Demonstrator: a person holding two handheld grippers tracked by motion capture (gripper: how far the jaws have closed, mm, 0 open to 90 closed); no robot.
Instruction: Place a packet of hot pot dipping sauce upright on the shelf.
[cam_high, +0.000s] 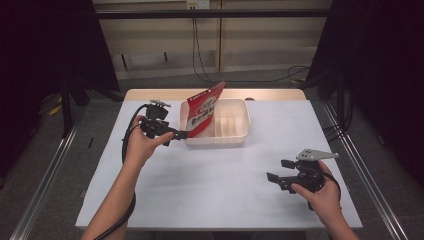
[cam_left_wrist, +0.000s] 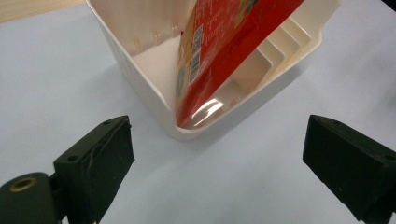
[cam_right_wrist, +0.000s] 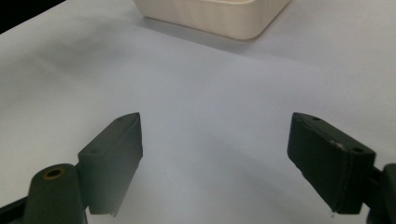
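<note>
I see my left gripper (cam_high: 176, 135) released, jaws wide, just left of the cream tray (cam_high: 235, 138); the red packet (cam_high: 202, 111) leans inside its left compartment, apparently untouched. Right gripper (cam_high: 280, 172) gapes over near-right table (cam_high: 210, 190).

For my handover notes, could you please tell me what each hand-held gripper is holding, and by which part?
Nothing: the left hand-held gripper is open beside the packet in the tub; the right is open over bare table.
</note>
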